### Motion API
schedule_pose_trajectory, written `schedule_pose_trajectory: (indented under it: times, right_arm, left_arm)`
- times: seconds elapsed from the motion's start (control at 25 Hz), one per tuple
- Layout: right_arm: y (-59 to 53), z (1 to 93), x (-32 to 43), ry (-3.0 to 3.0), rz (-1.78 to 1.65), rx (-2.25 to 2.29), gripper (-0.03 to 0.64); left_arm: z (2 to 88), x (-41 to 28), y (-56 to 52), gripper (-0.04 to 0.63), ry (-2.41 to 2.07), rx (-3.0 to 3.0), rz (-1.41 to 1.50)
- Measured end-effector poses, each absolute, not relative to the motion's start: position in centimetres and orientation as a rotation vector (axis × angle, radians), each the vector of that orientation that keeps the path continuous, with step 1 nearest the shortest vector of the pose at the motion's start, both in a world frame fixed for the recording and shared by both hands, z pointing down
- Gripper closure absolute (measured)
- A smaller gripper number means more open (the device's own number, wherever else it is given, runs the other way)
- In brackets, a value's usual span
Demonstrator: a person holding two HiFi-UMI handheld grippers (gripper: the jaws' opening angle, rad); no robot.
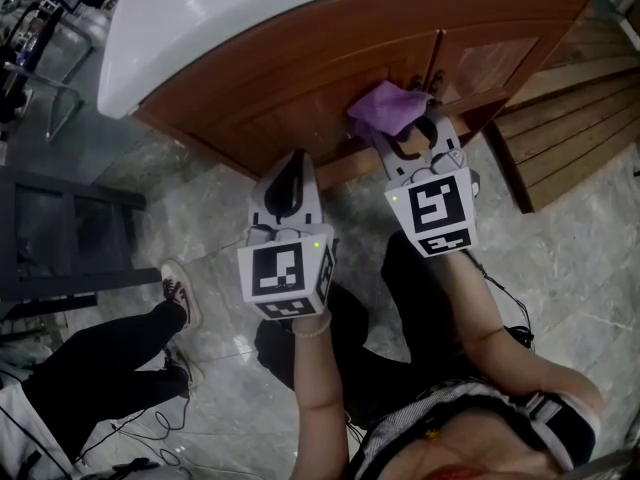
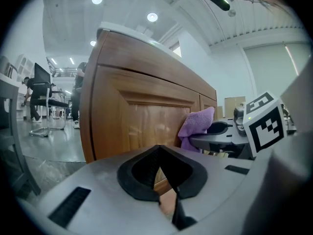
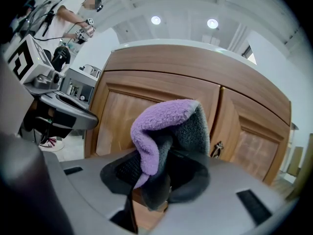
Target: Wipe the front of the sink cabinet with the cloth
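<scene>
While the right gripper (image 1: 412,131) clamps the cloth (image 1: 384,108), bunched end toward the sink cabinet front (image 1: 280,93), the left gripper (image 1: 289,168) sits closed, empty, farther back.

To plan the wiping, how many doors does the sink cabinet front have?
2. The left door is behind the purple cloth; the right door is next to it. None seems hidden.

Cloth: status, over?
Right gripper shut on cloth, against cabinet door. Left gripper shut, empty, held back. Door handle just beside cloth.
</scene>
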State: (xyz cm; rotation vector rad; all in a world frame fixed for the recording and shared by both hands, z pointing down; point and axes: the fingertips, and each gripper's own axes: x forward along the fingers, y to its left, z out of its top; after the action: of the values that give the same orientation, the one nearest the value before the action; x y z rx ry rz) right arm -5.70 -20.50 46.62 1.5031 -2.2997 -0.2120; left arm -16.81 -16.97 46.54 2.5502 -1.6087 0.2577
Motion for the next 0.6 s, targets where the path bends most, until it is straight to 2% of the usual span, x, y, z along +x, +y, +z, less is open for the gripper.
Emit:
schedule_pose_trajectory:
  times: [0.6]
  right_arm:
    - [-20.7, 46.6, -4.7, -2.31, -0.213, 1.523, 0.436]
  left_arm:
    - [47.1, -15.6, -17.2, 0.595, -1.585, 2.553, 0.276]
